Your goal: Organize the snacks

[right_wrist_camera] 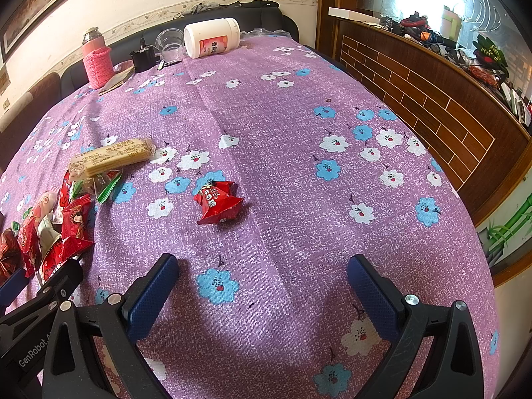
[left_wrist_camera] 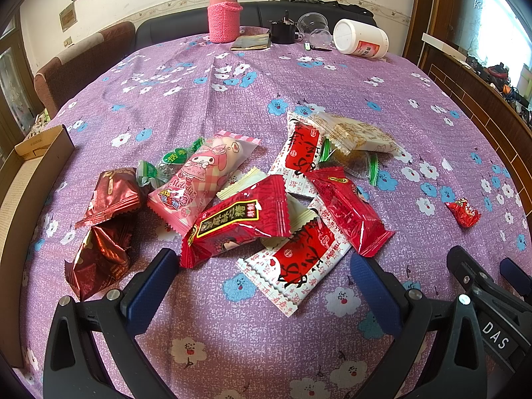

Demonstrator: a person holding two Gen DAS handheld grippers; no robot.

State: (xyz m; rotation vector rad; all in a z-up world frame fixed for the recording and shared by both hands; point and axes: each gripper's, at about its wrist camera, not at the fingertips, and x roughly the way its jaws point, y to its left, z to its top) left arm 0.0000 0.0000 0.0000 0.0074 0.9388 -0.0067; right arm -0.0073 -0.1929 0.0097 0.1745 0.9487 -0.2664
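Observation:
A heap of wrapped snacks lies mid-table in the left wrist view: a pink Melody packet [left_wrist_camera: 202,179], red packets [left_wrist_camera: 237,224] [left_wrist_camera: 345,209], red-and-white packets [left_wrist_camera: 296,259], two dark red packets [left_wrist_camera: 109,196] and a clear-wrapped cracker pack [left_wrist_camera: 352,133]. My left gripper [left_wrist_camera: 262,286] hovers open just in front of the heap, holding nothing. A small red candy [right_wrist_camera: 217,201] lies alone in the right wrist view, ahead of my open, empty right gripper [right_wrist_camera: 262,289]. That same red candy [left_wrist_camera: 464,212] shows right of the heap. The right gripper [left_wrist_camera: 482,282] is partly visible beside the left.
A cardboard box [left_wrist_camera: 36,166] stands at the table's left edge. At the far end are a pink-sleeved flask [left_wrist_camera: 224,10], a tipped white jar [left_wrist_camera: 360,38], a clear cup [left_wrist_camera: 314,26] and a black item [left_wrist_camera: 282,30]. A wooden cabinet [right_wrist_camera: 432,106] borders the right side of the purple floral tablecloth [right_wrist_camera: 282,133].

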